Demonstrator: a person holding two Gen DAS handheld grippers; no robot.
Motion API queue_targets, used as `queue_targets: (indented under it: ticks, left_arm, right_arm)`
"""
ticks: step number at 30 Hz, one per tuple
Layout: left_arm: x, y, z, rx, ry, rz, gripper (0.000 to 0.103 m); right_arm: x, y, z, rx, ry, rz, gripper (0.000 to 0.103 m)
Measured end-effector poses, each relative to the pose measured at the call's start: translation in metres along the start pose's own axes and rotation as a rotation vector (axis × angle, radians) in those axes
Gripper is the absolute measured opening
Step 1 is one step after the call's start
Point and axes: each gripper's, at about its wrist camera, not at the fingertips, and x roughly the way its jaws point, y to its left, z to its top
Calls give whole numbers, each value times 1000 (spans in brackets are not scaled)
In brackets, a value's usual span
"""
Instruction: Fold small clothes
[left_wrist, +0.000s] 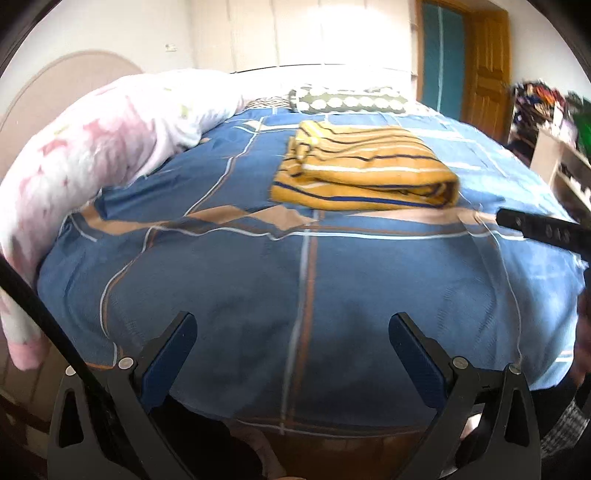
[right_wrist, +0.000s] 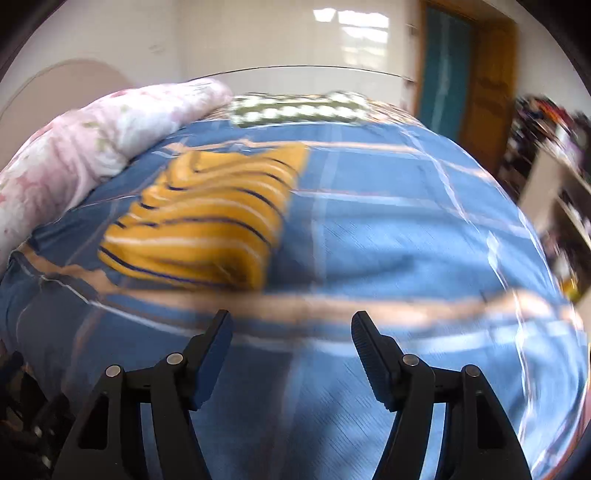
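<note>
Left claw (left_wrist: 293, 334) short of folded garment (left_wrist: 364, 170)

A bed (left_wrist: 258, 280) with a blue plaid sheet fills the room, a pink floral quilt (left_wrist: 85, 155) bunched along its left edge and a green dotted pillow (left_wrist: 347, 99) at the far end. Behind stand white glossy wardrobe doors (left_wrist: 295, 33) (bright with reflected window light), a wooden door (left_wrist: 487, 66) and a cluttered shelf (left_wrist: 561, 155) at right.
</note>
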Motion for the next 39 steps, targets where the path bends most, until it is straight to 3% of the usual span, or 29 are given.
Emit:
queue_targets:
  ticks: [5,15,24,39]
  left_arm:
    - [-13,-19,10,43,-18,34,103]
    - [-15,-28,21,53,11,105,103]
    - [-4,-31,12,77,58,111,103]
    - [5,-33,7,88,97,98,103]
  right_arm:
    - [-7,-10,-20,-10,-2,-31,73]
    - [-19,-4,-38,-30,-27,3,77]
    - [-12,20,-47,-106,-20,1,78]
    - [-5,21,-50,-104,7,-8,78]
